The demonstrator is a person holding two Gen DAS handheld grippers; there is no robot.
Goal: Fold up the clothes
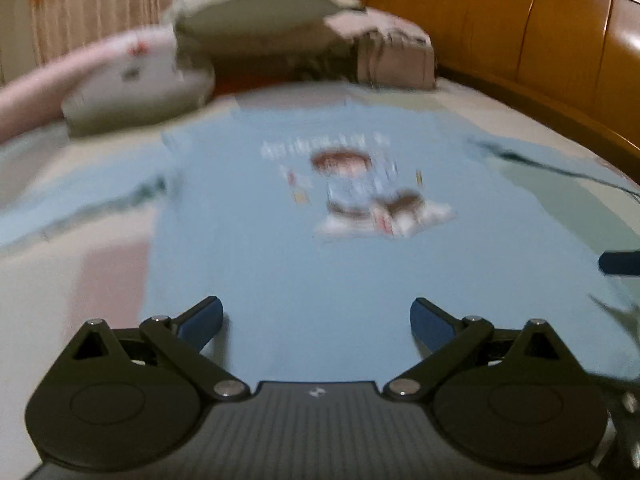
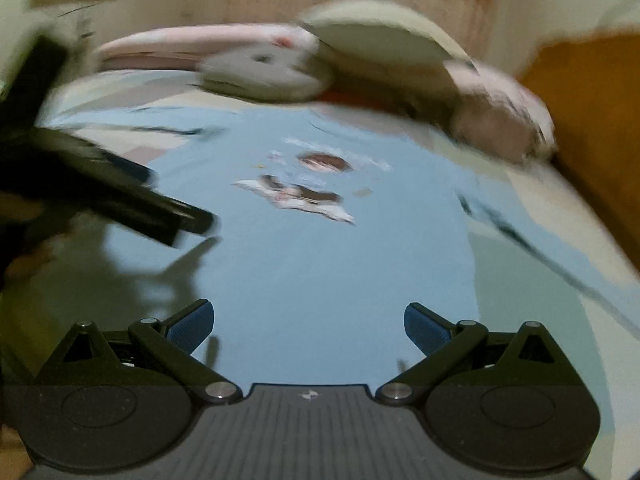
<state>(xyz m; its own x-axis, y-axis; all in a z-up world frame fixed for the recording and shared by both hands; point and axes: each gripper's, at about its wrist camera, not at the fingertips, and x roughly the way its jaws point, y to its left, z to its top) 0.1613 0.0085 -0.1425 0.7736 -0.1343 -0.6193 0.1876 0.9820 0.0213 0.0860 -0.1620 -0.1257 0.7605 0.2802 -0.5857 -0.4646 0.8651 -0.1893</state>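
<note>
A light blue long-sleeved shirt (image 1: 280,248) with a printed picture on its chest lies flat on the bed, sleeves spread out to both sides. It also shows in the right wrist view (image 2: 320,248). My left gripper (image 1: 316,320) is open and empty, just above the shirt's lower hem. My right gripper (image 2: 309,326) is open and empty above the hem too. The left gripper (image 2: 132,204) appears at the left of the right wrist view. One finger of the right gripper (image 1: 620,262) shows at the right edge of the left wrist view. Both views are motion-blurred.
Pillows (image 1: 256,32) and folded bedding (image 1: 396,56) are piled at the far end of the bed. A wooden headboard (image 1: 540,32) runs along the right side. The pale bedsheet (image 1: 60,280) shows around the shirt.
</note>
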